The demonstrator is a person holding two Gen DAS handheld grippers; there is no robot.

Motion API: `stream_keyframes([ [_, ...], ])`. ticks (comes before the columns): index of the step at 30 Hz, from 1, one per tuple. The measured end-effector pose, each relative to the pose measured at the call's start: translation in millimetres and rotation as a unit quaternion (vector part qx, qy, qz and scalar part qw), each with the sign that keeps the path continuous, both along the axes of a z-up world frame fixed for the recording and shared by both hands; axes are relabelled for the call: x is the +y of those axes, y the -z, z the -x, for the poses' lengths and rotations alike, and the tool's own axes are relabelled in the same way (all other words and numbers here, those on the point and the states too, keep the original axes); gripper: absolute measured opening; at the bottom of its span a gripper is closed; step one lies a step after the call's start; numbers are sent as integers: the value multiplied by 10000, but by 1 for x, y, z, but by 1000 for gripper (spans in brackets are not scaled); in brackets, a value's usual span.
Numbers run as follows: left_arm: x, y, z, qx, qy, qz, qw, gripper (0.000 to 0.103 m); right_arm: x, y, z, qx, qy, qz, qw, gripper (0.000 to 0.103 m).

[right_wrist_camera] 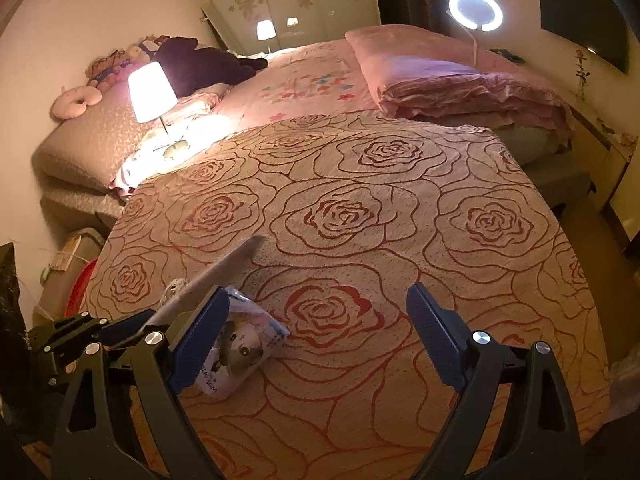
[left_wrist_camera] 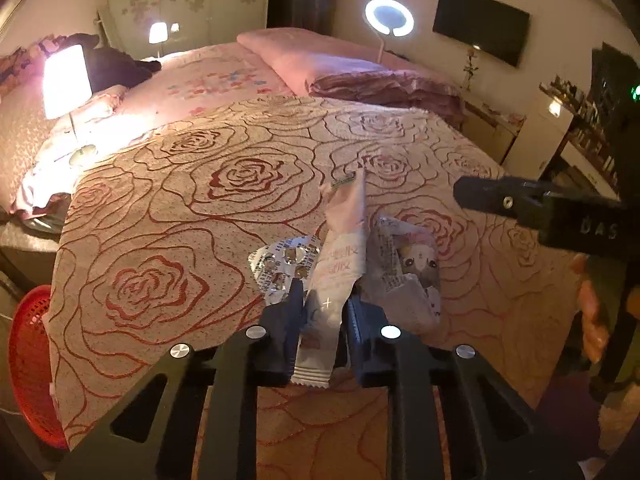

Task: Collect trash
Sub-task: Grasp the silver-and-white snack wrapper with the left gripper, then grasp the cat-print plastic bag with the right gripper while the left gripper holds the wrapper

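Left gripper (left_wrist_camera: 323,304): clamped on long white sachet wrapper (left_wrist_camera: 334,276), mid-blanket; lift straight, clearing blister pack (left_wrist_camera: 285,266). Right gripper (right_wrist_camera: 316,340): jaws apart, empty, beside cartoon snack packet (right_wrist_camera: 236,354)

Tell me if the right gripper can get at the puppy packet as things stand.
Probably yes. The right gripper stands open, and the puppy packet lies on the bedspread just by its left finger, uncovered. The left gripper, shut on a sachet, crowds that side, so approach carefully.

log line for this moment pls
left tool: shut on long wrapper | right tool: open, empty | blister pack, puppy packet: on bedspread
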State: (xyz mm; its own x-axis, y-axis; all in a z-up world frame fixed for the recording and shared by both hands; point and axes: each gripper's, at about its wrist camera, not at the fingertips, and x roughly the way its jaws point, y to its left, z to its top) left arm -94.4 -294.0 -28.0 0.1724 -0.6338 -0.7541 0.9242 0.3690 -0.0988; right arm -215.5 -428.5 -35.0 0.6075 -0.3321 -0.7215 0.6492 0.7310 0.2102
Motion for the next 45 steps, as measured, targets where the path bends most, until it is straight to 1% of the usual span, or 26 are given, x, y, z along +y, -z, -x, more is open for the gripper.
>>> stream_keyframes([
  [5,18,-11,-7,35,-224,191,9996,18,5,3,-4,7,-92,-52,9999,87],
  [10,48,-24,-20,-74,-694,345,9970,18,19,10,-14,-10,-394,-230,9990,87],
  [15,71,-29,-29,-231,-1089,360,9931,18,37,22,-28,59,-726,-371,9967,87],
  [19,82,-30,-34,-222,-1282,388,9907,18,46,35,-36,176,-833,-427,9954,87],
  [22,87,-29,-38,-211,-1388,375,9894,18,50,43,-41,240,-881,-444,9948,85],
  [25,92,-27,-41,-170,-1462,367,9884,18,53,45,-42,265,-913,-312,9950,77],
  [29,94,-25,-43,-137,-1517,362,9877,18,52,44,-42,252,-1002,-240,9944,60],
  [31,95,-24,-43,-126,-1523,352,9876,18,52,45,-41,251,-1030,-217,9941,57],
  [33,95,-23,-43,-127,-1527,343,9876,18,51,44,-41,233,-1046,-236,9940,49],
  [36,96,-23,-44,-127,-1547,341,9873,18,48,41,-40,198,-1109,-266,9933,41],
  [39,100,-24,-46,-126,-1595,368,9864,18,44,33,-37,110,-1094,-248,9936,37],
  [45,110,-26,-52,-105,-1716,440,9841,18,28,17,-25,-81,-886,-196,9958,35],
])
